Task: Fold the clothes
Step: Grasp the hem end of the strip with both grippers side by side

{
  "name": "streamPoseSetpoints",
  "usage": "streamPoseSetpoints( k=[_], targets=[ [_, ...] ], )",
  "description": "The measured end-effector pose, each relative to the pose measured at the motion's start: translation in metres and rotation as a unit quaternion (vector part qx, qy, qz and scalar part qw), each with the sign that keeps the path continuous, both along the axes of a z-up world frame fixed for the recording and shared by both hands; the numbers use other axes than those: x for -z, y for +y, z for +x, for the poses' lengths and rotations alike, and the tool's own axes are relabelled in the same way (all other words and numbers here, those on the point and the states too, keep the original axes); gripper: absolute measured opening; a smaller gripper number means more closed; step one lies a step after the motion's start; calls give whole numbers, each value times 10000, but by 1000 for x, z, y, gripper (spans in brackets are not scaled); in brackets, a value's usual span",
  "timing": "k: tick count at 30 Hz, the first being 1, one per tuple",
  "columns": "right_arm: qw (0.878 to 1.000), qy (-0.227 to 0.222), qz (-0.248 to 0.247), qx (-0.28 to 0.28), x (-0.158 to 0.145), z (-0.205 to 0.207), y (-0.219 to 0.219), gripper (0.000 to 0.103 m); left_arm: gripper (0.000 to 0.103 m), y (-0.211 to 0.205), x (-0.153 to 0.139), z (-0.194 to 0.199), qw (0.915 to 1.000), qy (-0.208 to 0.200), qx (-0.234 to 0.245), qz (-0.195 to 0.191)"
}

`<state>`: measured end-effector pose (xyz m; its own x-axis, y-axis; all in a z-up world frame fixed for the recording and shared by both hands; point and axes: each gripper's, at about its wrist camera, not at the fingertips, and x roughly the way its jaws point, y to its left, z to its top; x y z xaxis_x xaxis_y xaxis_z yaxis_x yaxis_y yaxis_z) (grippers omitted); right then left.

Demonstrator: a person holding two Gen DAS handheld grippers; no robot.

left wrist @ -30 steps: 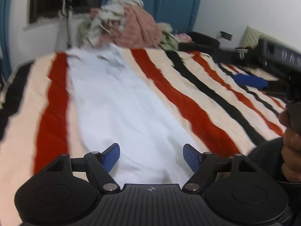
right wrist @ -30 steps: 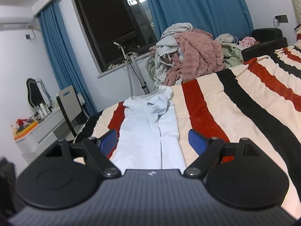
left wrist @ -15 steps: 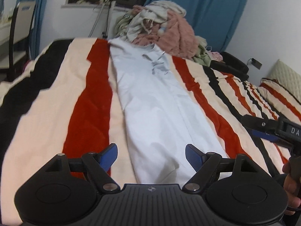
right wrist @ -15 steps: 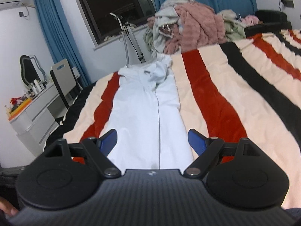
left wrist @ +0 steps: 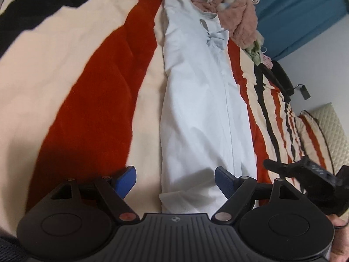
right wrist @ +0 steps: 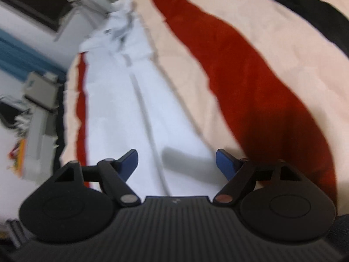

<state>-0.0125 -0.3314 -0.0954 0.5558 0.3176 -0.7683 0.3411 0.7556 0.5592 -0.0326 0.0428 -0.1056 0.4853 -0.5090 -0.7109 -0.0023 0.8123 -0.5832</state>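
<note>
Both tongs, left (left wrist: 175, 178) and right (right wrist: 177, 160), gape empty over the trousers' (left wrist: 202, 100) near hem. Trousers run lengthwise toward frame top on the bed (left wrist: 91, 87).

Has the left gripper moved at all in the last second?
Yes. The left gripper has tipped downward toward the white garment; the clothes pile now sits at the top edge.
</note>
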Motion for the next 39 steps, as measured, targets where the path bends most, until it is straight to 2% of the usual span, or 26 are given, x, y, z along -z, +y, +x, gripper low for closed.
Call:
streamPoseSetpoints(
  k=[4,7,9,12,15,20,22,23,24,25,26,27,28,32,34,35,36,37,38,39],
  targets=[
    [9996,222,-18,197,8,4,0,81,73,2,5,0,9990,-17,100,-434],
    [9996,265,9,83,7,1,3,82,56,-8,7,-3,9980,-3,264,-578],
    [9996,293,27,6,7,0,5,82,36,-11,8,-5,9976,-6,302,-626],
    [9994,336,53,-108,7,-3,8,81,16,-11,8,-9,9969,52,312,-716],
    [9990,378,80,-223,6,-5,11,80,11,-10,9,-17,9964,172,385,-737],
    [9981,449,125,-414,6,-10,16,79,11,-9,11,-30,9961,420,535,-562],
    [9977,492,53,-468,6,-10,18,71,12,-7,10,-31,9958,391,528,-633],
    [9975,518,-10,-488,7,-10,19,70,15,-6,11,-29,9956,413,488,-679],
    [9972,544,-73,-508,7,-9,21,70,24,-6,12,-27,9954,453,443,-716],
    [9969,570,-137,-527,7,-9,22,64,32,-5,14,-24,9951,511,377,-761],
    [9965,596,-200,-547,8,-8,23,57,48,-3,17,-21,9945,563,268,-838],
    [9961,622,-263,-567,8,-8,24,55,57,-3,17,-18,9942,587,154,-885],
    [9956,648,-326,-587,9,-8,25,54,58,-2,20,-15,9939,625,43,-911],
    [9933,752,-579,-666,10,-6,30,51,58,-6,32,-5,9891,798,253,-1208],
    [9917,814,-686,-725,11,-5,33,52,57,-15,34,-4,9887,810,439,-1184],
    [9904,886,-663,-831,11,-6,35,51,52,-21,34,-5,9888,773,547,-1151],
    [9888,954,-631,-961,11,-7,38,51,40,-25,35,-6,9883,757,643,-1154],
    [9863,992,-586,-1184,11,-9,43,47,33,-29,36,-6,9874,769,725,-1179],
    [9836,970,-597,-1399,9,-12,48,39,25,-32,36,-7,9867,773,793,-1191],
    [9835,947,-631,-1404,7,-14,49,31,22,-34,35,-7,9874,736,795,-1154]
  ],
)
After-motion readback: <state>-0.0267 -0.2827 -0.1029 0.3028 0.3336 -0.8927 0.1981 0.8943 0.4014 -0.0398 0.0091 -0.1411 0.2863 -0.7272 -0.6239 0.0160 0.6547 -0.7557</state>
